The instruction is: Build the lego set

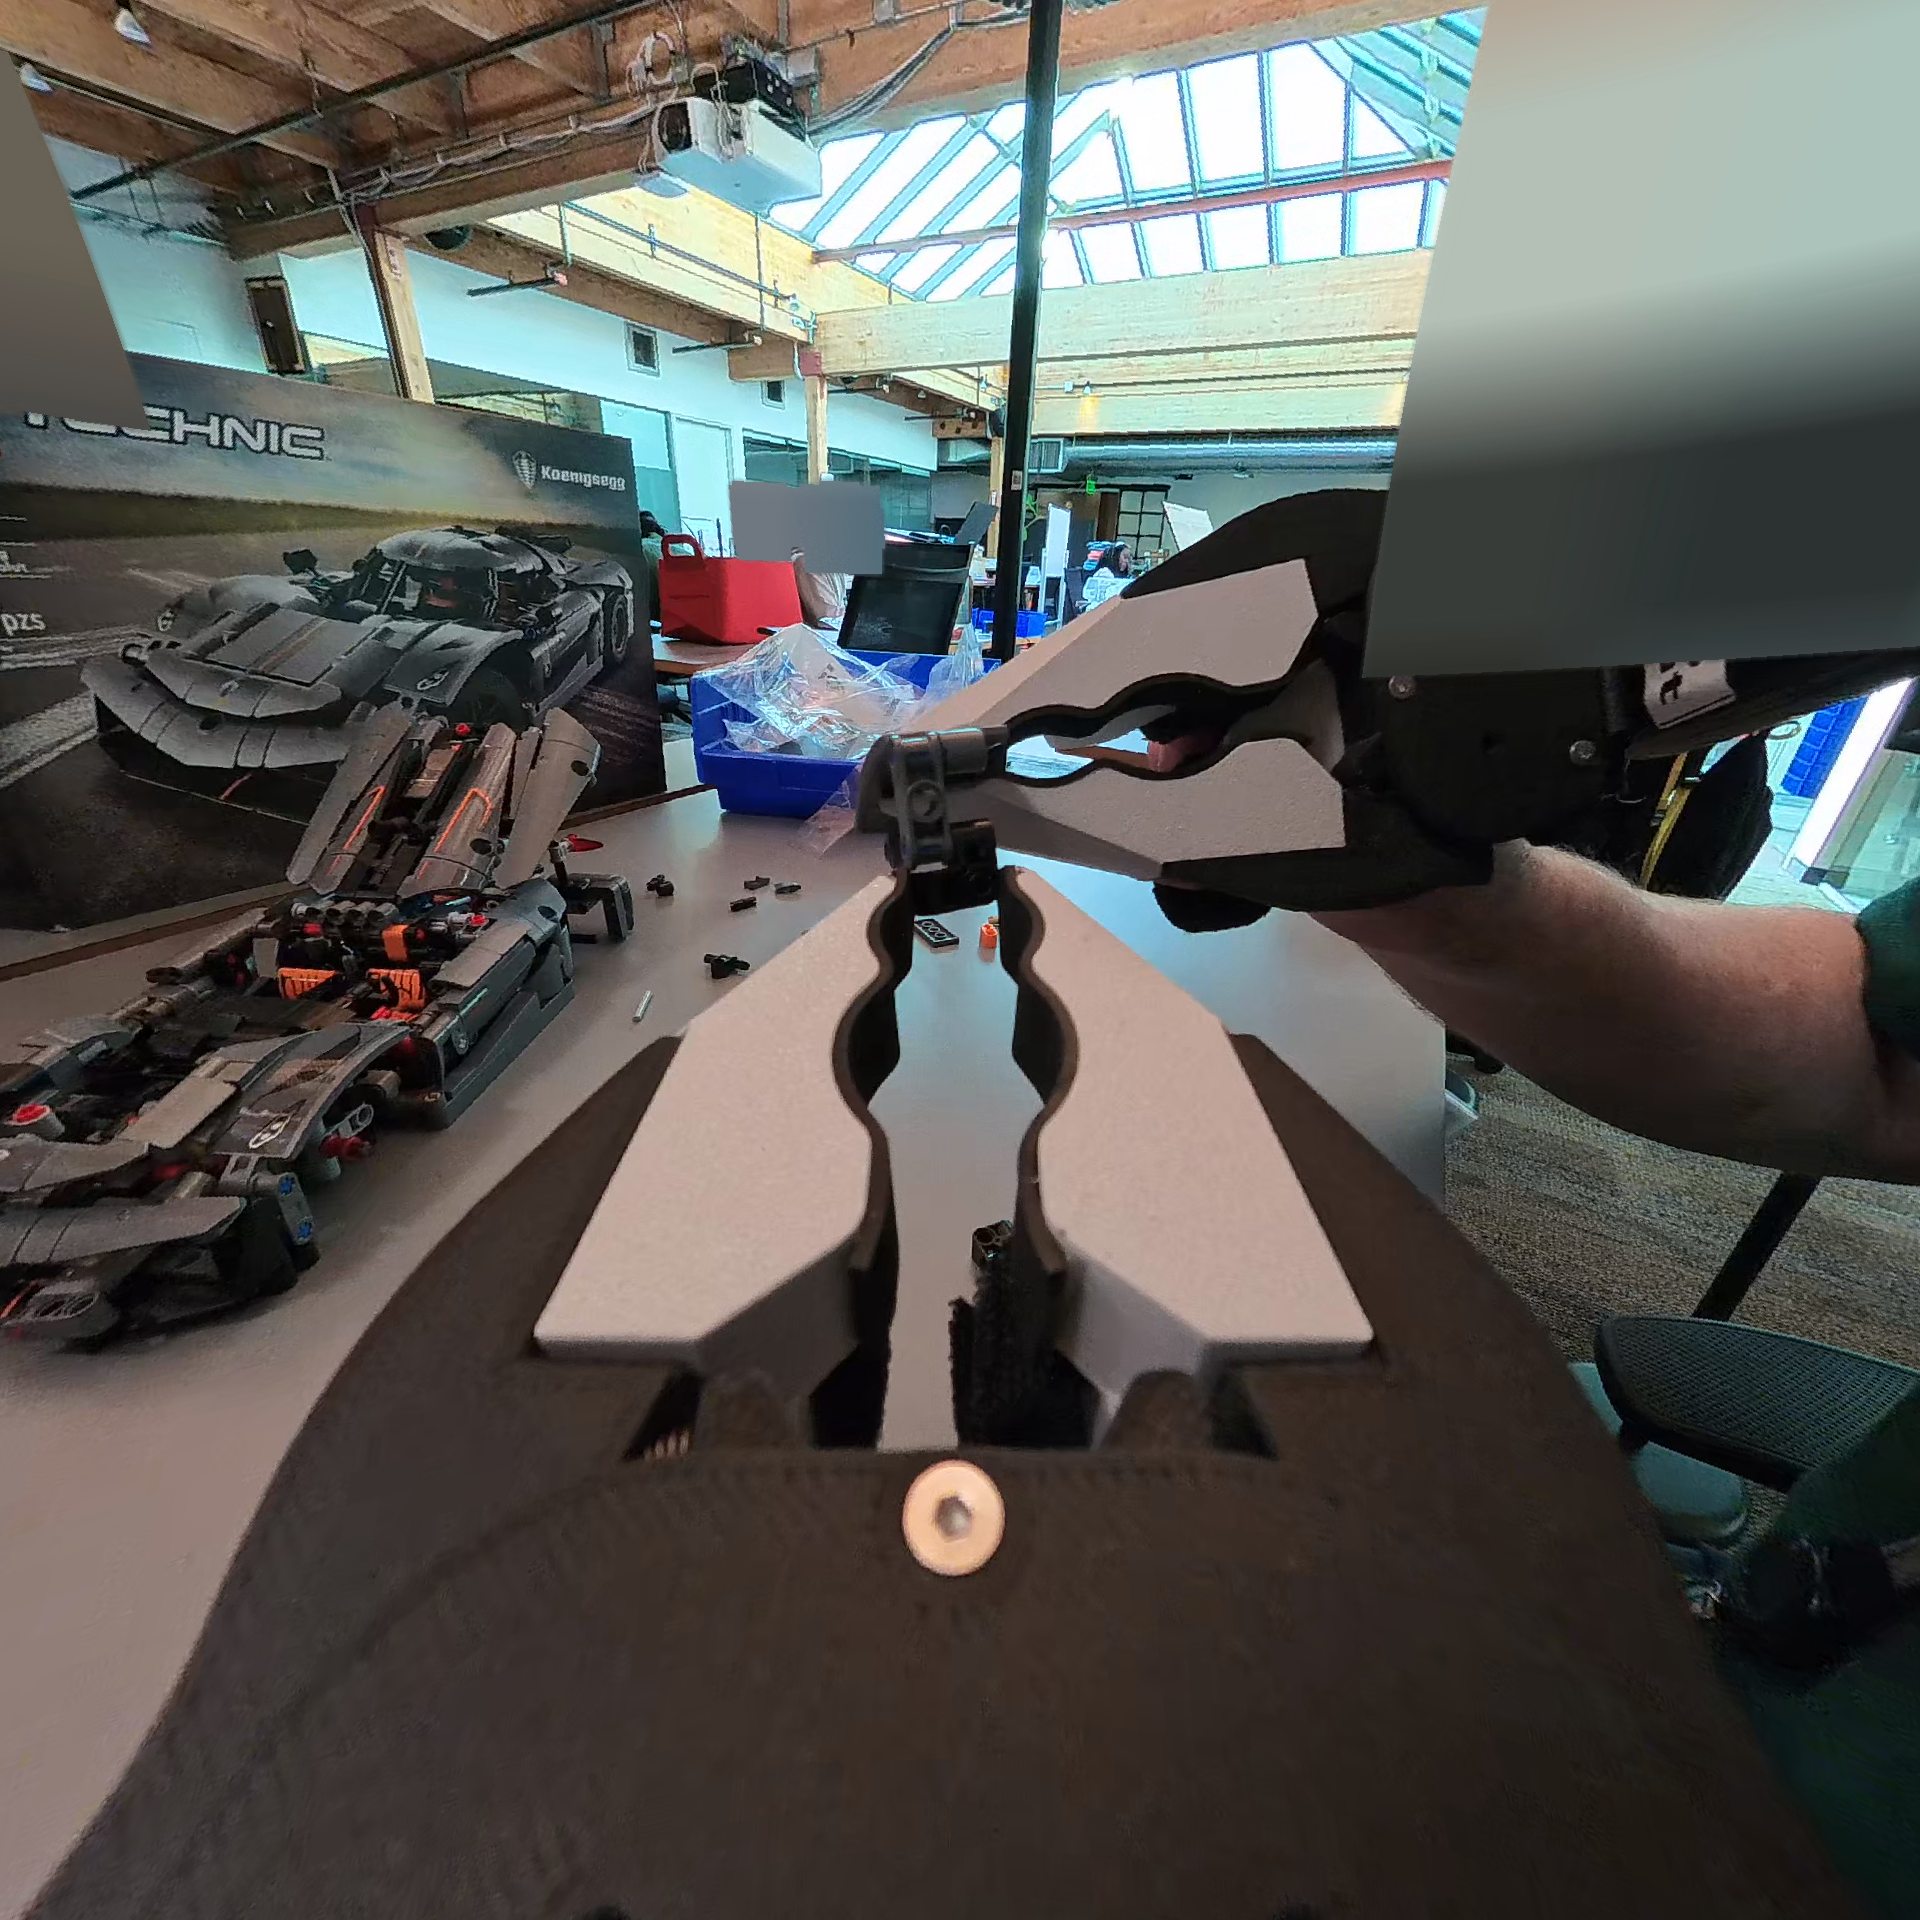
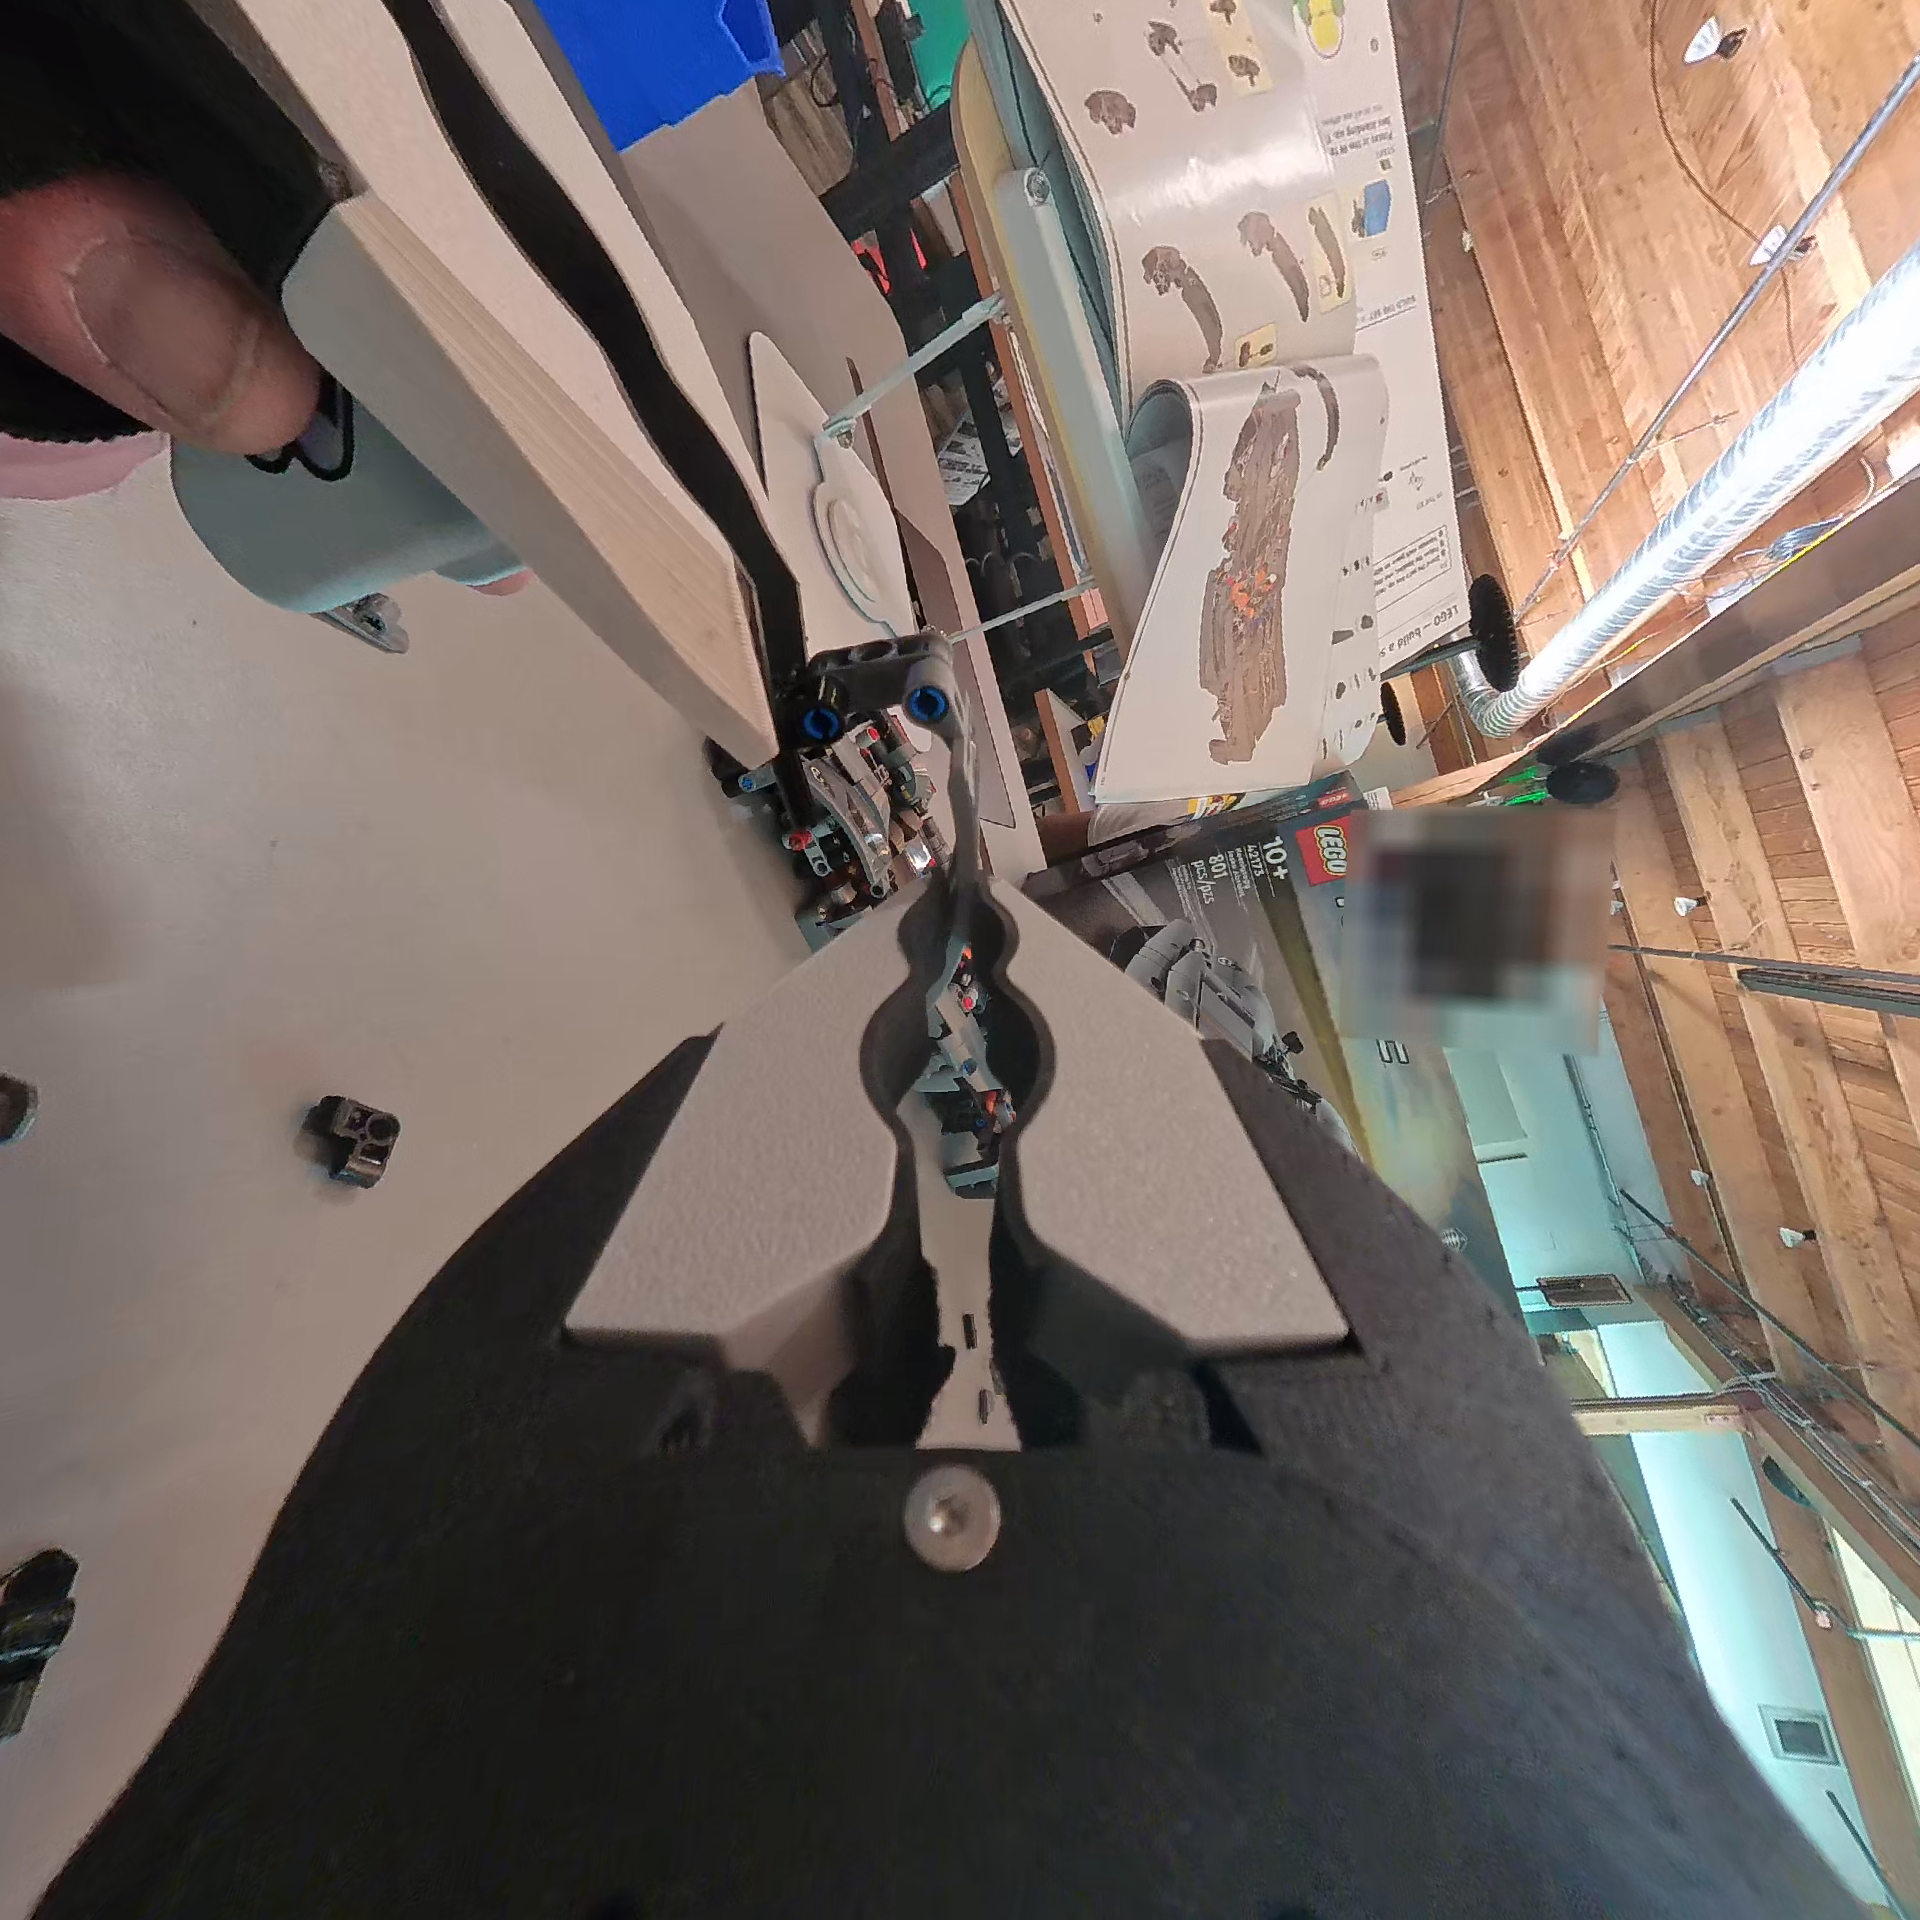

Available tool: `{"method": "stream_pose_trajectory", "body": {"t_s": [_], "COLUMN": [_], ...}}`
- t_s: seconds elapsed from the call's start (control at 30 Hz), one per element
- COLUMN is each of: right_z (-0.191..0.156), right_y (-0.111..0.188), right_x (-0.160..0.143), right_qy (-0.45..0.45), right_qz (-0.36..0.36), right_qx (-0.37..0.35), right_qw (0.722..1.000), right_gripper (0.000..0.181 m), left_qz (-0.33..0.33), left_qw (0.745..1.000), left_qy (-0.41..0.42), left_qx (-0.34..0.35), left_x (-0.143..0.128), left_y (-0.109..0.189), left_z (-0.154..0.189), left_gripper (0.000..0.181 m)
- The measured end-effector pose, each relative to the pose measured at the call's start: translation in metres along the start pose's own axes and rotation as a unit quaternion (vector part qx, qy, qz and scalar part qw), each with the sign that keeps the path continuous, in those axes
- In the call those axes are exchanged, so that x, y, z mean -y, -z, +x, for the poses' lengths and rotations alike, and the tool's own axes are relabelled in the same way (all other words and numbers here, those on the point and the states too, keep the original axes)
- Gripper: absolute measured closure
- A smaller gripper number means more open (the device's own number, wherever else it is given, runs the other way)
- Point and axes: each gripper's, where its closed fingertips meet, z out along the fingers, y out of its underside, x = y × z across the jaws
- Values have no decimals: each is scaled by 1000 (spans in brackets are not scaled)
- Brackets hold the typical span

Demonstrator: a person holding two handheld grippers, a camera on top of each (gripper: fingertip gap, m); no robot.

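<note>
My left gripper [image 1: 951,883] is shut on a small black connector [image 1: 956,864] and holds it above the grey table [image 1: 1195,935]. My right gripper [image 1: 891,774] comes in from the right and is shut on a dark grey panel piece [image 1: 925,795] that touches the top of the black connector. In the right wrist view my right gripper [image 2: 961,896] pinches the thin edge of the grey piece [image 2: 966,821], whose far end carries blue pins [image 2: 928,704]. The left gripper [image 2: 777,727] meets it there from the upper left. The part-built grey and orange car [image 1: 291,1018] lies at the left.
The set's box [image 1: 312,623] stands behind the car. A blue bin [image 1: 769,774] with plastic bags sits at the back. Loose small parts [image 1: 727,964] lie on the table, also in the right wrist view [image 2: 353,1141]. An open instruction booklet [image 2: 1268,520] stands beyond. A person's forearm [image 1: 1610,987] is at right. The grippers' ends are close to 4 cm from one another.
</note>
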Motion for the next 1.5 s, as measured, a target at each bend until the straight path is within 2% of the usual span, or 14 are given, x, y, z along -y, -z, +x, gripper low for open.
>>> {"method": "stream_pose_trajectory", "body": {"t_s": [1.1,1.2,1.3,1.33,1.4,1.5], "right_z": [-1,3,9,8,6,1], "right_y": [1,4,9,10,11,15], "right_x": [0,5,10,10,4,-8], "right_qy": [3,9,-17,-26,-60,-143], "right_qz": [5,27,54,58,60,65], "right_qx": [-1,-12,-28,-23,-1,44], "right_qw": [1000,1000,998,998,996,987], "right_gripper": [179,179,164,160,153,164], "left_qz": [-6,-1,-24,-44,-90,-119], "left_qw": [1000,999,985,972,927,876], "left_qy": [-14,-45,-151,-201,-322,-418], "left_qx": [6,23,83,112,172,211], "left_x": [-1,3,6,4,1,1], "left_y": [-1,0,1,0,-1,-2], "left_z": [0,0,-2,-3,-7,-6], "left_gripper": [168,168,168,168,168,168]}}
